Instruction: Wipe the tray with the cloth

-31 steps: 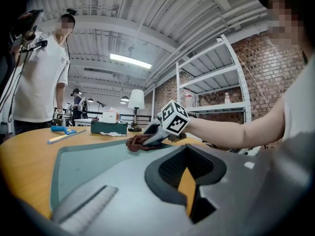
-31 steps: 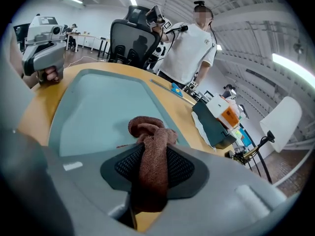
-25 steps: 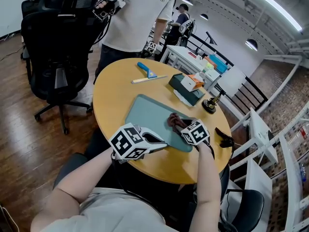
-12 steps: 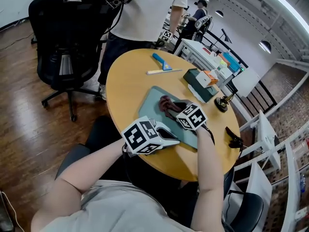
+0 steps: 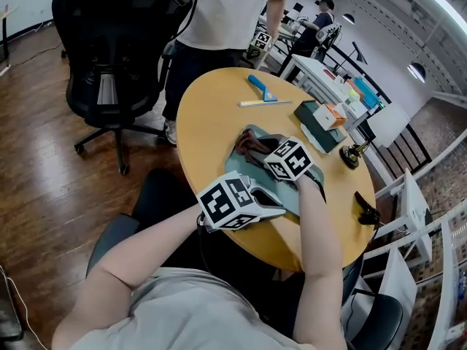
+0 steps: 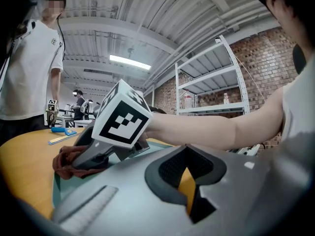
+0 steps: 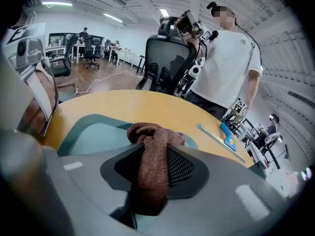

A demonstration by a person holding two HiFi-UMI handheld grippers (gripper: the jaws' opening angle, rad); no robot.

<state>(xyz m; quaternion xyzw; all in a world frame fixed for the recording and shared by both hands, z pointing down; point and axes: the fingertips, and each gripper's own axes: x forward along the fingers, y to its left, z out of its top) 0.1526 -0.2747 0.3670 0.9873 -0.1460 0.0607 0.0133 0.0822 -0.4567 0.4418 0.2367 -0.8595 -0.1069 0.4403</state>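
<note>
Cloth (image 7: 153, 146): brown terry, bunched into a thick roll. It is clamped between the jaws of the right gripper (image 7: 153, 173), with a knot of it spilling out past the tips onto the tray (image 5: 244, 170). In the head view the wad sits at the tray's far left end, near the rim.

Tray: teal, shallow, rounded corners, lying flat on the round yellow table (image 5: 208, 115). We see no spill or stain on it.

Left gripper (image 6: 189, 171): jaws drawn together at the tips, with only a sliver of table colour showing behind them and nothing held. It lies low over the tray's near edge. We cannot tell whether it bears down on the rim.

Further out: a blue scraper (image 5: 261, 87) and a pale ruler (image 5: 264, 103) lie well apart from the tray on the far side, and boxes (image 5: 321, 130) sit to the right. A standing person (image 5: 226, 13) and a black chair (image 5: 117, 42) are beyond the table.

Our reading is that the wipe is mid-course, with the far end being covered. To do it well, we would:
- Keep the wad pressed flat, so that cloth and not jaw meets the surface.
- Run overlapping passes toward the near edge, working into the corners along the rim.
- Steady the tray with the left gripper so it does not skate.
- Hold the clamp firm, since a loose roll could drag out.
</note>
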